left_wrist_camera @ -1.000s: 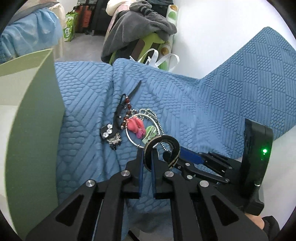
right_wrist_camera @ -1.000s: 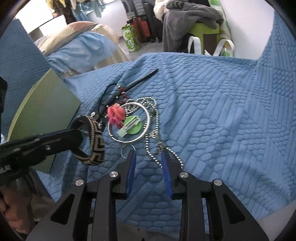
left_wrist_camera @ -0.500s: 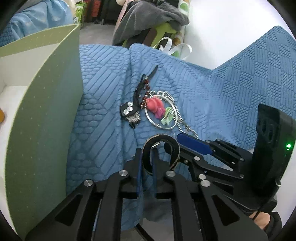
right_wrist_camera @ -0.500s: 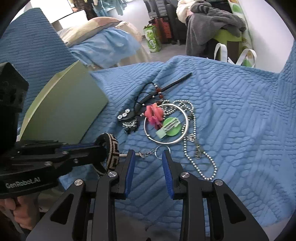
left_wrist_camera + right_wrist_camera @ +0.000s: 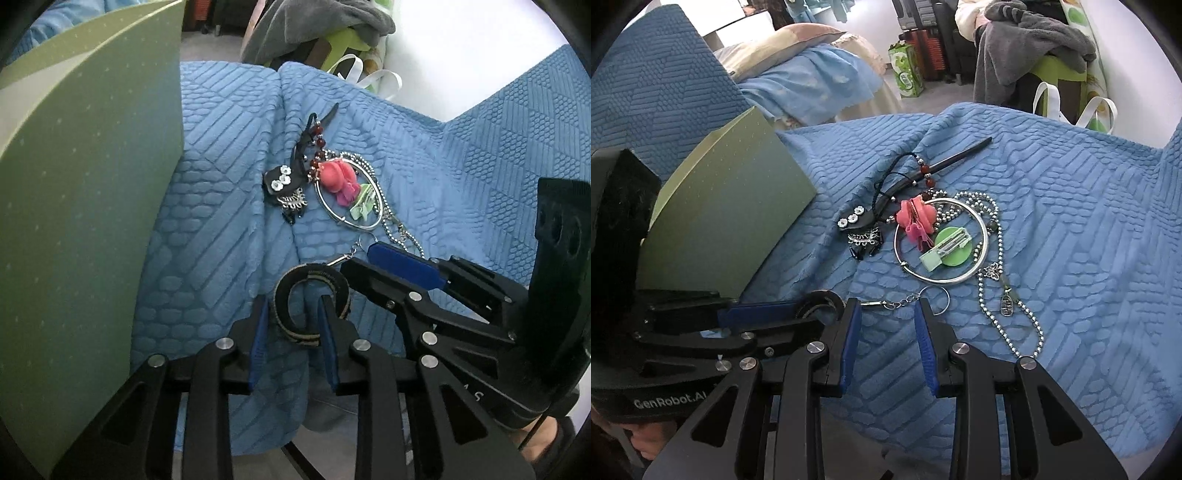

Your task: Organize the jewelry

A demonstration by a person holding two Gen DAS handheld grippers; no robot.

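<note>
- Left gripper (image 5: pixel 291 314) found with jaws just opened, blue pads standing slightly apart, woven black-and-tan bracelet (image 5: pixel 312 301) between them; loop appeared loose between the pads, contact on the left pad not ruled out.
- Bracelet located at the near edge of the blue quilted cover (image 5: pixel 229 206), just right of the green box (image 5: pixel 85 192).
- Small silver chain with key ring (image 5: pixel 916 299) noted trailing from the bracelet toward the pile.
- Right gripper (image 5: pixel 888 314) recorded with a narrow gap between its pads, nothing held; chain seen lying just beyond the tips.
- Remaining jewelry observed heaped further back on the cover: silver bangle (image 5: pixel 979 266) encircling a pink flower clip (image 5: pixel 916 218) and a green round clip (image 5: pixel 951 243), ball-chain necklace (image 5: pixel 1008 310) looped to the right, black hair stick (image 5: pixel 945 158) with red beads, black flowered clip (image 5: pixel 858 223) on the left.
- Grey garment (image 5: pixel 1027 26) seen piled in the background.
</note>
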